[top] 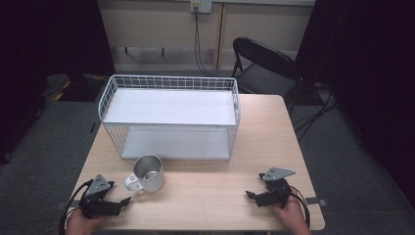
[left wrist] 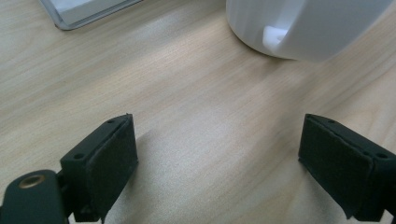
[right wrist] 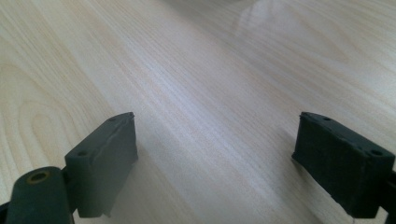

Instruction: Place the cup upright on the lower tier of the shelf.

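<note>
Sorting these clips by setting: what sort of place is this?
Probably a lab or studio recording room, not a home: dark curtains around a lone wooden table, a folding chair, and cables across grey carpet.

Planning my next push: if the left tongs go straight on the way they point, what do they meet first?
Most likely the mug, by its handle side. The left tongs are open over bare table with the mug just ahead, slightly right of centre. Depth is unclear.

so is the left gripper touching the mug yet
Apart. In the left gripper view, bare table lies between the open left gripper and the mug ahead.
</note>
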{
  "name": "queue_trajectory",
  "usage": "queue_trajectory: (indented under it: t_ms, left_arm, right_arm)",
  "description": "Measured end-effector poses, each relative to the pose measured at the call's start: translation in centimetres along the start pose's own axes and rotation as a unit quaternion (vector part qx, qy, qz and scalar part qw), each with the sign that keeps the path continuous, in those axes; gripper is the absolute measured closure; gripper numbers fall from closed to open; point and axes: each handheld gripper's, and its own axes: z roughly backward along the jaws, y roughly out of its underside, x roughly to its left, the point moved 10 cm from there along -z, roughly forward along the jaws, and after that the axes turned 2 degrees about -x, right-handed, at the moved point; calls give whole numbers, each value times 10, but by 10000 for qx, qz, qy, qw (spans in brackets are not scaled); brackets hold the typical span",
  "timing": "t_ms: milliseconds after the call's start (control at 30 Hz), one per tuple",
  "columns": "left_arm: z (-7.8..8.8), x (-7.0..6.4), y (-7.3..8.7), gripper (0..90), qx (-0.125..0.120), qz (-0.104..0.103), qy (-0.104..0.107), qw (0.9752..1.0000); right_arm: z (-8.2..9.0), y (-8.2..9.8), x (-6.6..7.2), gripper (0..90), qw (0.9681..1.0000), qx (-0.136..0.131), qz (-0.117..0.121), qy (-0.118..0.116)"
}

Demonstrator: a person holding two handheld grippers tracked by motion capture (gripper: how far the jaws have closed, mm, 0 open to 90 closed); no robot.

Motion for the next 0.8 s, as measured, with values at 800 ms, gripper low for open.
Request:
queue_trajectory:
  t_ms: [800]
  left_arm:
    - [6, -5, -8, 175, 44, -96, -31, 9999]
  right_arm:
    - [0, 0, 0, 123, 10000, 6, -4, -8]
